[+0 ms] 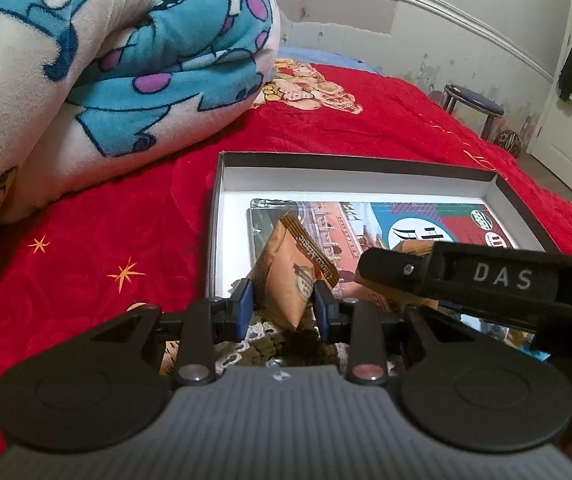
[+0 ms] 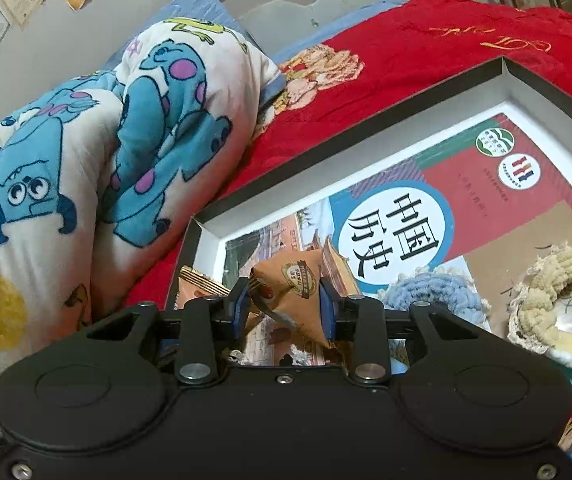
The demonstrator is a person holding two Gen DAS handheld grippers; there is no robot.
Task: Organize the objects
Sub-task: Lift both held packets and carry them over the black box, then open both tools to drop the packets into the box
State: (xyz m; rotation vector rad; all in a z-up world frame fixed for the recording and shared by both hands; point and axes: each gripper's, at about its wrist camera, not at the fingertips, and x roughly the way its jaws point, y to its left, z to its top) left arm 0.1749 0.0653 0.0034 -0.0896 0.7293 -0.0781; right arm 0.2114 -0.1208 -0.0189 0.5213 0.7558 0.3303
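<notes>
– What's in that shallow box (image 2: 366, 128) on the bed?

– A history textbook (image 2: 466, 200) lies flat inside, with two knitted scrunchies, one blue (image 2: 430, 292) and one cream (image 2: 558, 280), on its cover.

– And those orange packets?

– Two: one (image 1: 294, 276) tilted above the box's near corner, the other (image 2: 298, 284) upright over the book.

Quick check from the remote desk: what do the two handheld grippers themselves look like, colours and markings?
Both are black, with two round discs and silver pivot pins on angular linkage arms. The left gripper has a grey ribbed body and blue fingers. The right gripper has a black body, also blue fingers; its side bears white letters DAS.
</notes>
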